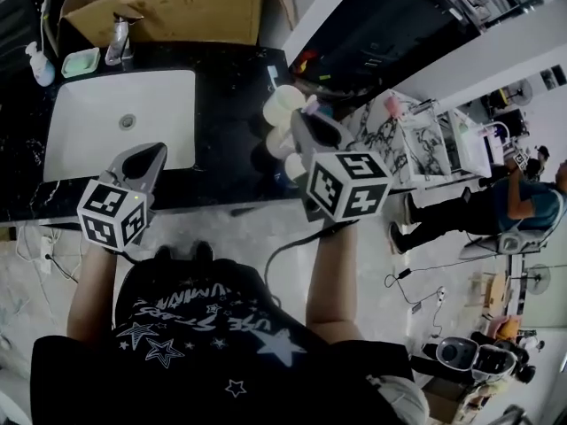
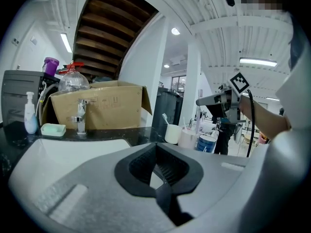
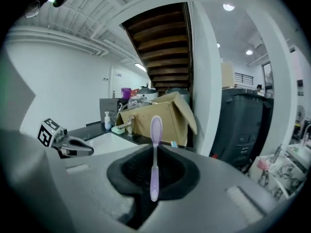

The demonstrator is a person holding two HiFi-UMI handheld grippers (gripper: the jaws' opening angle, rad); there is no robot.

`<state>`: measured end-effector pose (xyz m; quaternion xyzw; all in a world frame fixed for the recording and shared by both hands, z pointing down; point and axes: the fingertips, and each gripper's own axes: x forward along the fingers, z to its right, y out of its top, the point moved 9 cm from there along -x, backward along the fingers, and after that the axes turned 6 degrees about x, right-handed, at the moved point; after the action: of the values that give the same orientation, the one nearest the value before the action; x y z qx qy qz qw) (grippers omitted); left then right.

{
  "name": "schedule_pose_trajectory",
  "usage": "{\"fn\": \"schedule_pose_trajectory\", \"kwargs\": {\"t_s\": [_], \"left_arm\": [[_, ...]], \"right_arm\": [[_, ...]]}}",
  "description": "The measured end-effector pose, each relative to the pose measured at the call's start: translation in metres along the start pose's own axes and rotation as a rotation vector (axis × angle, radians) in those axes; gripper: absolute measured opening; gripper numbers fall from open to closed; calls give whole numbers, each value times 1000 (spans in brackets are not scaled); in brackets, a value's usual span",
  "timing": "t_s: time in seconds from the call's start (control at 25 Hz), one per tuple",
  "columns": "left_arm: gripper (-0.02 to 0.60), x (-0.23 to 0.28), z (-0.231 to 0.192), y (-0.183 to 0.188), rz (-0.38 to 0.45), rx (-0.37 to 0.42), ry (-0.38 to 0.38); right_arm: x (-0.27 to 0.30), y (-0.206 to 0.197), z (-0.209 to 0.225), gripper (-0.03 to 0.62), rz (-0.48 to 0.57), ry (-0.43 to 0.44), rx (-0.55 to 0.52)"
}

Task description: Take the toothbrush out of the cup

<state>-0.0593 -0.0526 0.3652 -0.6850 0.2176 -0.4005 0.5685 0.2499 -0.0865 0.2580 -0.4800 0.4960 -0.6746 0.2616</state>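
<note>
My right gripper (image 3: 154, 178) is shut on a purple toothbrush (image 3: 155, 144), which stands upright with its head above the jaws. From the head view this gripper (image 1: 307, 120) hovers over the cups at the right end of the black counter (image 1: 226, 78). A white cup (image 2: 172, 133) there holds another toothbrush (image 2: 165, 119), with a pink cup (image 2: 187, 138) and a blue-and-white cup (image 2: 206, 143) beside it. My left gripper (image 1: 146, 159) hangs over the front edge of the white sink (image 1: 89, 140), shut and empty (image 2: 158, 173).
A cardboard box (image 1: 168, 9) stands behind the faucet (image 1: 118, 41). A green soap dish (image 1: 80, 61) and a soap bottle (image 1: 41, 65) sit at the back left. Past the counter's right end are a cluttered rack (image 1: 425, 140) and a person (image 1: 496, 211) on the floor.
</note>
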Motion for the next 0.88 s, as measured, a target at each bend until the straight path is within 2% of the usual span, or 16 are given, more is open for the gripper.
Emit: {"fn": "schedule_pose_trajectory", "kwargs": {"t_s": [0.28, 0.48, 0.72, 0.88], "left_arm": [[9, -13, 1, -6, -21, -24, 87], [9, -24, 5, -14, -42, -53, 173], [9, -35, 10, -24, -42, -90, 241], [9, -39, 5, -29, -61, -100, 248]], "right_arm": [[53, -22, -34, 29, -93, 263, 62], [88, -42, -51, 29, -186, 419, 114], [112, -64, -64, 29, -234, 487, 176], [125, -70, -68, 29, -233, 456, 233]]}}
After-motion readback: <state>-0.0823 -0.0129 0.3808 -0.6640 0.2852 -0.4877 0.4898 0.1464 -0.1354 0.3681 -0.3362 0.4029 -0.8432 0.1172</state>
